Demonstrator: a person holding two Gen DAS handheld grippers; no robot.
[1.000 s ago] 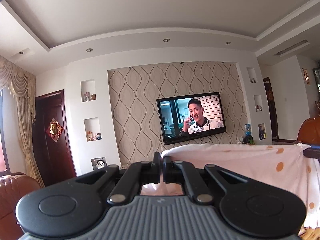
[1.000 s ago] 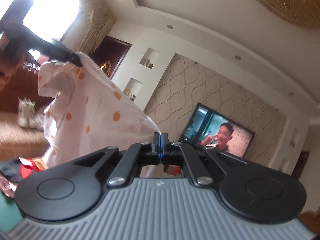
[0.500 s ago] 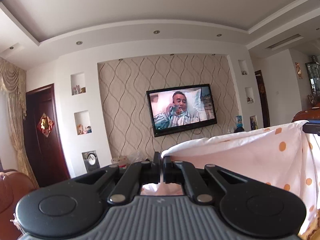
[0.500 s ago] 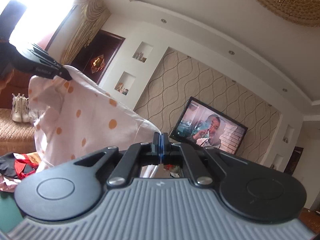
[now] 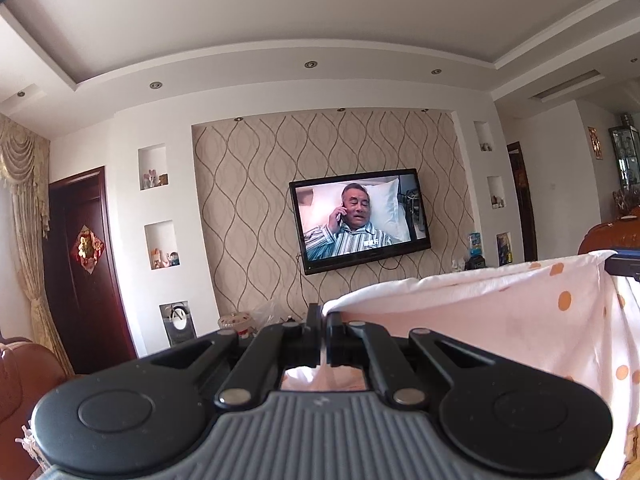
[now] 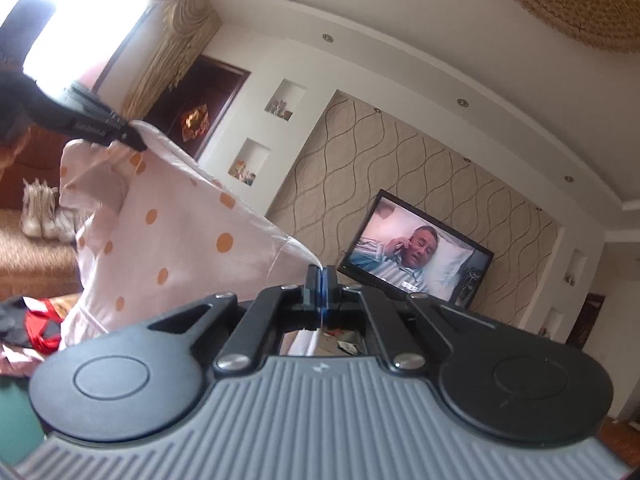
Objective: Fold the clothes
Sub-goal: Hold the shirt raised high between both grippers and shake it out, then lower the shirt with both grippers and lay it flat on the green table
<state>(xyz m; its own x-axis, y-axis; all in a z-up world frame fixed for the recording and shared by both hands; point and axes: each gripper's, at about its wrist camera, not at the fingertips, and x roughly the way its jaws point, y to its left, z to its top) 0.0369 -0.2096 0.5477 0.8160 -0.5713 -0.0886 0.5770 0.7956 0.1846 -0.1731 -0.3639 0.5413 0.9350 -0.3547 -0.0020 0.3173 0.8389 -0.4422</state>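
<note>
Ahead, open air runs to the wallpapered wall and its television (image 5: 360, 220); a dark door (image 5: 82, 268) stands left, a brown sofa (image 6: 28, 248) below the window. Both tools are clamped shut on the pink orange-dotted garment (image 5: 500, 320), which hangs stretched between them: the left gripper (image 5: 323, 318) pinches one top corner, the right gripper (image 6: 321, 280) the other, hem taut. Compared with a second ago, the television sits further right in the left view and the screen shows a different scene
</note>
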